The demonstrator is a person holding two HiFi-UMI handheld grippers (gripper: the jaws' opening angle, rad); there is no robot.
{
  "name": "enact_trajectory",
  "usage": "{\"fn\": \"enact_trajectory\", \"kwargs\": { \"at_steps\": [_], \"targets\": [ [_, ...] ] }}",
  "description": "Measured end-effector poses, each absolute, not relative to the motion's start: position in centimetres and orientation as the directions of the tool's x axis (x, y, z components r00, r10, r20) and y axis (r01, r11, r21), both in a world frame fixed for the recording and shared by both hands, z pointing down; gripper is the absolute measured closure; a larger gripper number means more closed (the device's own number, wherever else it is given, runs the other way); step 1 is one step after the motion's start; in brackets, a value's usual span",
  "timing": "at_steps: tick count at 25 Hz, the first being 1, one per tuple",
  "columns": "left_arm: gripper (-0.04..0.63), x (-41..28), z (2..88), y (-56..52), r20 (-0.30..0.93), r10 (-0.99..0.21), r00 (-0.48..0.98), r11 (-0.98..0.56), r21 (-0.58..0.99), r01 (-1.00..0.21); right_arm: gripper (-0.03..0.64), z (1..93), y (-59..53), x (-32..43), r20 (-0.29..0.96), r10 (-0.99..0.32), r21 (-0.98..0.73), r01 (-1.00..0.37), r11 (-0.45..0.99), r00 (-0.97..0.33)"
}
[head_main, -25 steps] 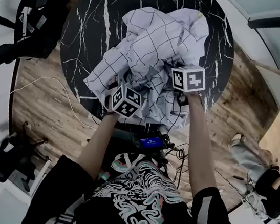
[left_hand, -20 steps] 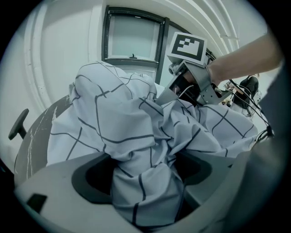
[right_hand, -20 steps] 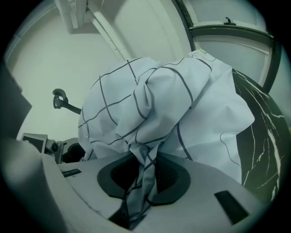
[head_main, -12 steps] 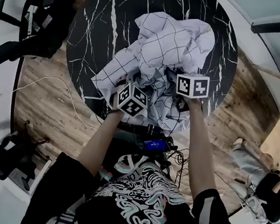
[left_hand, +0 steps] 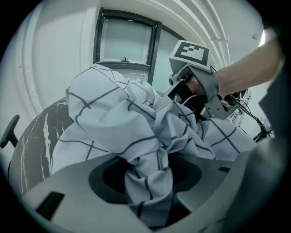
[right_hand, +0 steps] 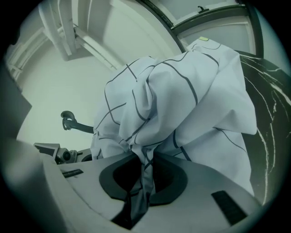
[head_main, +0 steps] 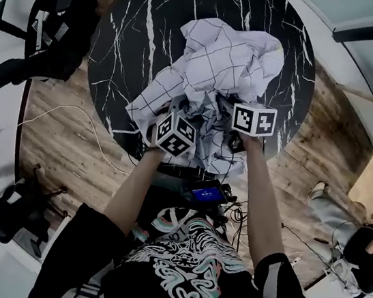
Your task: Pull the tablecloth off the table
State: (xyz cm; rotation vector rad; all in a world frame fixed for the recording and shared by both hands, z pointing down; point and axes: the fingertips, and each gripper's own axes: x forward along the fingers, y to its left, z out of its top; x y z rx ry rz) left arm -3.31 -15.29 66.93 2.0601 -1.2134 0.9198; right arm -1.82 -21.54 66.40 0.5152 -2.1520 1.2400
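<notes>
Bunched tighter than a second ago, the checked white tablecloth [head_main: 219, 60] lies heaped on the near half of the round black table [head_main: 135, 21]. The left gripper [left_hand: 148, 182] is closing its jaws on a thick twist of it. The right gripper [right_hand: 143, 186], jaws almost together and closing, pinches a thin fold.

Head view: soft, even indoor light with a cool, washed-out tone; shadows are faint. Strong fisheye bend, corners go dark. The white tablecloth [head_main: 219, 60] is the brightest patch, its folds gently shaded; the black desk [head_main: 127, 33] reads very dark. Both gripper views: round black vignette, heavy barrel distortion, grey-green cast, with the close foreground at the bottom soft and out of focus. Left gripper view: pale window [left_hand: 125, 41] at upper left, wall evenly lit.
</notes>
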Motion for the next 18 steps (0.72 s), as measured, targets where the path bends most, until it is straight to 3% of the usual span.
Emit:
{"fn": "enact_trajectory", "kwargs": {
  "at_steps": [18],
  "targets": [
    [0.394, -2.6, 63.3, -14.9, 0.741, -0.591, 0.319, -0.466, 0.009, -0.885, 0.576, 61.9, -20.5, -2.1, 0.579, -0.134, -0.646, -0.552, 0.526, -0.805]
  ]
}}
